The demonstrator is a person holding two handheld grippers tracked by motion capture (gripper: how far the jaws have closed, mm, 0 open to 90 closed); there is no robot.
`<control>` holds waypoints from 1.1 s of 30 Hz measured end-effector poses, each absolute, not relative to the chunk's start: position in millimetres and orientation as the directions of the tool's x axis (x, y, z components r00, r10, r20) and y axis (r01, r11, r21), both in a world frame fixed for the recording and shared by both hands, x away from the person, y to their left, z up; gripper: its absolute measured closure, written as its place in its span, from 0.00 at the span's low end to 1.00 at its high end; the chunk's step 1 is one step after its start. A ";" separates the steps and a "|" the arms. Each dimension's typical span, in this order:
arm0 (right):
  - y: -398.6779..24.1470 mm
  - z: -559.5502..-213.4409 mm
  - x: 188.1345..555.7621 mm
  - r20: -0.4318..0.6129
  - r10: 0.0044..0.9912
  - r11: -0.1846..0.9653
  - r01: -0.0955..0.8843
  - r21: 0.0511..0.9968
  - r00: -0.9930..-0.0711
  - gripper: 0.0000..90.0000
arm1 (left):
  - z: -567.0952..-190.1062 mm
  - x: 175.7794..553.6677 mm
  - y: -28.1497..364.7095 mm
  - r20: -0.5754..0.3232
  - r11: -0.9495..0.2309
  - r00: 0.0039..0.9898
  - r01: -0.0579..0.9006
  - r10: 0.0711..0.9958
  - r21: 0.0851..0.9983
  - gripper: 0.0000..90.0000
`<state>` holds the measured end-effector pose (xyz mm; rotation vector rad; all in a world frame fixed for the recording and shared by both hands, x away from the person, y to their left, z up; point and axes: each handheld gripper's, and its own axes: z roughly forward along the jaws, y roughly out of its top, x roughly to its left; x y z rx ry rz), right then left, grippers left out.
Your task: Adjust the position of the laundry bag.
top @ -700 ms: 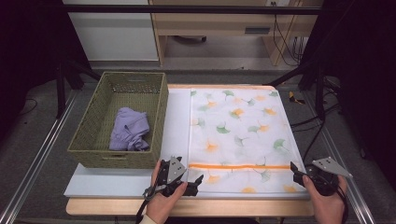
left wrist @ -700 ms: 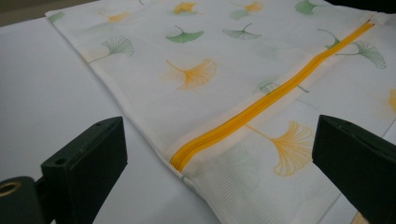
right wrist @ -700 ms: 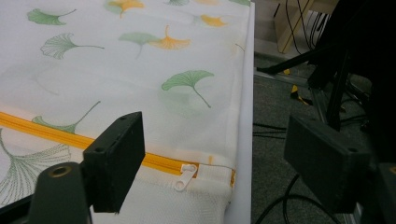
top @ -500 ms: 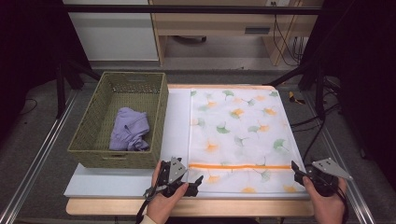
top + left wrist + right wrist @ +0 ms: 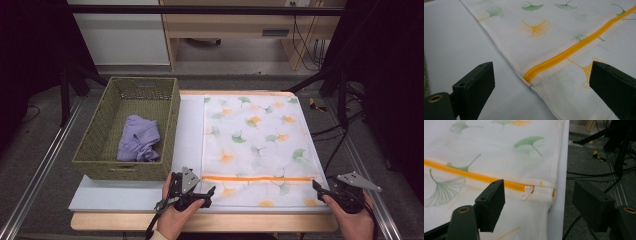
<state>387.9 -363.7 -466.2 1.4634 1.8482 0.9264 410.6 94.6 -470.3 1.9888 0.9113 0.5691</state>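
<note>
A woven green basket (image 5: 107, 165) is sitting at the far left of the white tabletop (image 5: 187, 130), and a crumpled lilac cloth (image 5: 139, 139) is lying inside it against its right wall. Just to the right of the basket's near corner, the left gripper (image 5: 206, 191) is resting low over the table in the person's left hand (image 5: 175, 220), its jaws standing spread with nothing between the pads. In the left gripper view the jaws are framing the left end of the orange zipper (image 5: 571, 50), which is lying between them but apart from both.

The mesh laundry bag (image 5: 255, 145), white with green and orange ginkgo leaves, is lying flat across the middle and right of the table, its zipper running left to right close to the near edge.

At the near right corner of the bag, the right gripper (image 5: 318, 186) is hovering with its jaws spread. In the right gripper view the white zipper pull (image 5: 527, 192) is sitting between the jaws, just beside the left jaw, and neither pad is touching it.
</note>
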 end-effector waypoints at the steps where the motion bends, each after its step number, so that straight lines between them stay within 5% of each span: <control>1: -364.0 -468.8 388.1 -0.036 0.974 0.161 0.569 0.806 -0.224 0.33 | -471.2 410.9 94.0 0.053 -0.374 0.631 0.388 0.774 0.842 0.08; 19: -363.8 -484.0 393.5 0.005 0.973 0.150 0.653 0.743 -0.231 0.43 | -480.4 413.3 87.2 0.060 -0.424 0.644 0.428 0.762 0.798 0.21; 33: -355.7 -480.9 395.1 -0.068 0.970 0.203 0.629 0.751 -0.232 0.91 | -488.5 419.8 84.1 0.032 -0.428 0.647 0.466 0.762 0.775 0.55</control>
